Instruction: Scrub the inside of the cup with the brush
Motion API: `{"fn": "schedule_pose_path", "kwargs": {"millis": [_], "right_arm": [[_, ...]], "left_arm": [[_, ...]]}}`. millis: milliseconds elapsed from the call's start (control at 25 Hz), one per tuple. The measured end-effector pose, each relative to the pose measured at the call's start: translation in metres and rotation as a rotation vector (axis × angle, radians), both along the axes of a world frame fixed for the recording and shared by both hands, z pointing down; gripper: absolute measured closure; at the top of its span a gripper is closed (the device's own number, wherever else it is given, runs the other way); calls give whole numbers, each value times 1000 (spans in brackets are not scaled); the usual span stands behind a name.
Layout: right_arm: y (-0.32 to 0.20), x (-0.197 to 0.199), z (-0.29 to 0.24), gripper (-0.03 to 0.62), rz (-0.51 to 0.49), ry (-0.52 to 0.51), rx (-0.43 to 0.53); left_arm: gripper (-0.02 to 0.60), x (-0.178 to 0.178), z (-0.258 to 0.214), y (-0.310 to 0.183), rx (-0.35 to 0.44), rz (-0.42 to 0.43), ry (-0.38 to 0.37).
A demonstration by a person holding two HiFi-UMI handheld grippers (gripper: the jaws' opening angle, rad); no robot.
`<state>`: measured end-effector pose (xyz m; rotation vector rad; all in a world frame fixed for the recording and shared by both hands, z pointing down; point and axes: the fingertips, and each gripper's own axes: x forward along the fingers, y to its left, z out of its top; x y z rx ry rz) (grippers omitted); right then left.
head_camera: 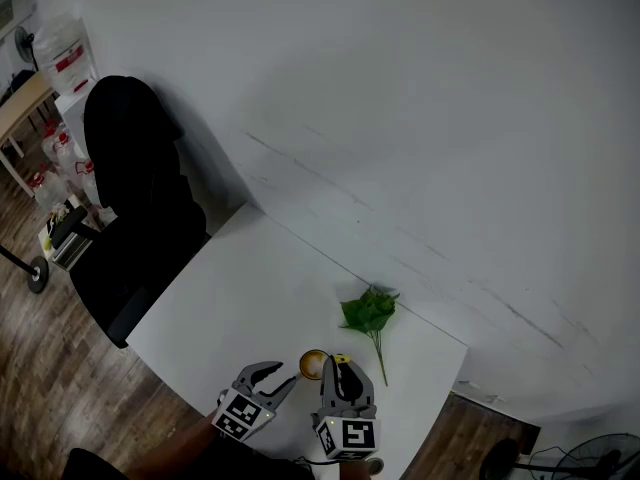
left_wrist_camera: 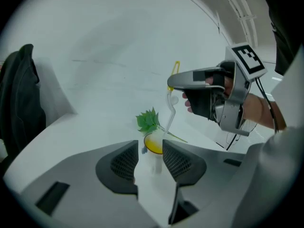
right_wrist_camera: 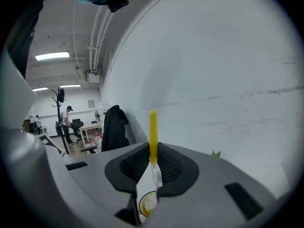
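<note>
A small clear cup (head_camera: 313,365) with a yellow inside stands near the table's front edge. My left gripper (head_camera: 283,375) is open beside it. In the left gripper view the cup (left_wrist_camera: 153,145) sits at the tips of the spread jaws, and neither pad presses on it. My right gripper (head_camera: 340,366) hovers over the cup, shut on a brush (right_wrist_camera: 153,127) by its yellow handle. The brush's (left_wrist_camera: 171,103) clear lower part curves down into the cup (right_wrist_camera: 146,203). The right gripper (left_wrist_camera: 173,84) and the hand holding it show in the left gripper view, above the cup.
A green leafy sprig (head_camera: 370,313) lies on the white table (head_camera: 240,298) just beyond the cup. A black chair (head_camera: 135,198) with dark cloth over it stands at the table's left end. A white wall runs along the table's far side.
</note>
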<state>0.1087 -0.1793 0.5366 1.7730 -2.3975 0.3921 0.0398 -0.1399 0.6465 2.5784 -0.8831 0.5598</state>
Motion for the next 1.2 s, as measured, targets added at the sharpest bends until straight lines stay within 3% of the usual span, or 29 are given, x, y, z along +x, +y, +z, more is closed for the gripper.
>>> {"fn": "schedule_pose_path", "kwargs": {"millis": [200,480,760,1200], "right_arm": [[5,2,2,528,-16,24,4],[7,8,3,528,-9,-9,-1],[8,6,4,528,-46,25,20],[11,10,-11,528,-34,34,52]], "left_arm": [[393,17,37,13,-30,65,-68],[391,35,64,17,-36,73,-94],[499,37,71,12,-17,46,-102],[502,36,64,11,-18,47,-94]]}}
